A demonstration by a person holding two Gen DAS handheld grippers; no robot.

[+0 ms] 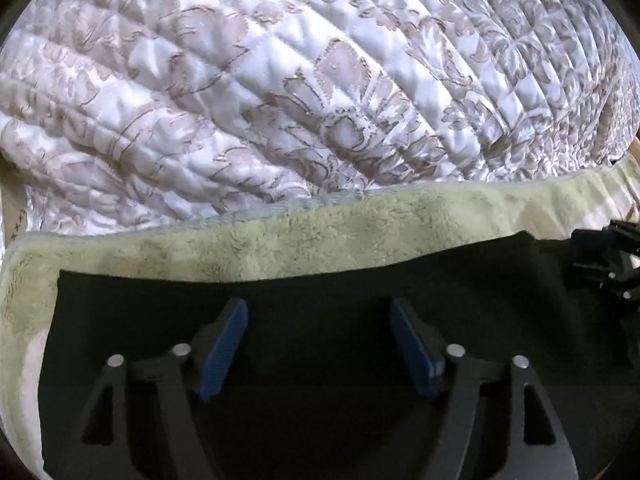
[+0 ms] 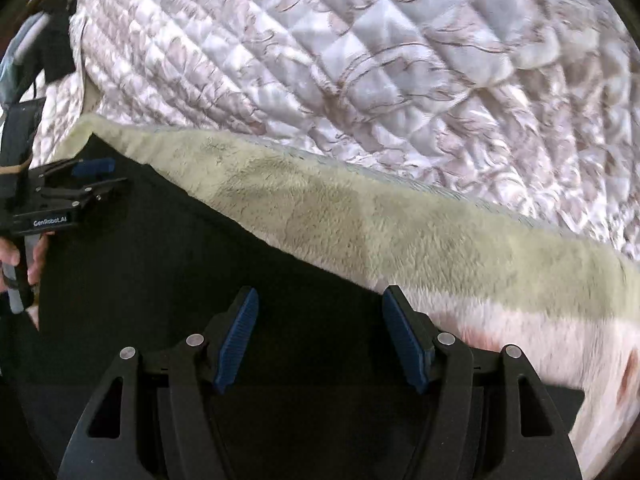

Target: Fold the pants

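Left wrist view is showing the left gripper (image 1: pixel 319 346) spread wide, holding nothing, hovering over black pants (image 1: pixel 320 280) lying flat on a green fleece blanket (image 1: pixel 320 232) near its far edge, quilted bedspread (image 1: pixel 280 80) beyond. Right gripper (image 2: pixel 319 340) is likewise gaping wide and empty above the pants. Fold count is hard to tell; cloth is looking smooth, maybe mid-task. Only readable writing: "GenRobot.AI" on the left gripper body.
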